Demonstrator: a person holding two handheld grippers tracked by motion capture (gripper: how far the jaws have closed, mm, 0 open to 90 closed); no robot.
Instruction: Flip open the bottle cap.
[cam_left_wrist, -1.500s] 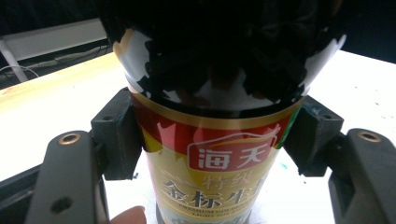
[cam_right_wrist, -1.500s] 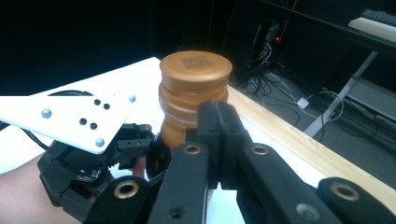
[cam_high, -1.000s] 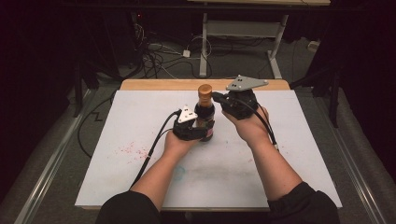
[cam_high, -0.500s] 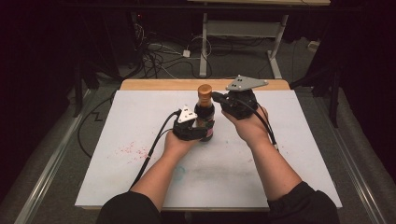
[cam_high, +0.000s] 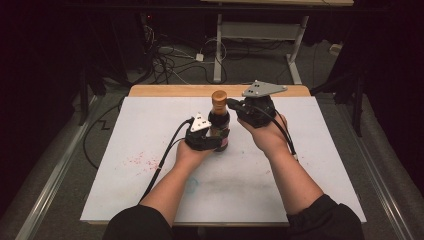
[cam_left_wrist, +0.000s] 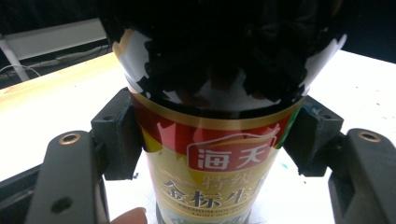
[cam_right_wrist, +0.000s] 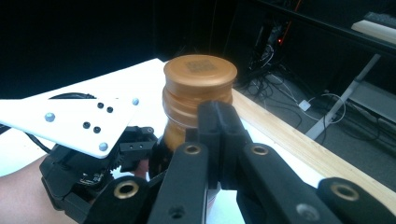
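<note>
Gripping bottle (cam_left_wrist: 210, 154) body: left claw (cam_left_wrist: 210, 140); right claw (cam_right_wrist: 219, 140) state unclear, cap-level.

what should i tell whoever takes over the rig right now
Left tongs: shut on the bottle, jaws clamped on either side of its labelled body, holding it upright on the white mat.
Right tongs: level with the bottle's neck, just under the gold cap. The jaws look closed together in front of the neck rather than around it; contact is unclear.
Done: bottle steadied. The cap is on.
Left: probably taking the cap off, if that is the job. The right tongs would need to open and grip the cap first.
</note>
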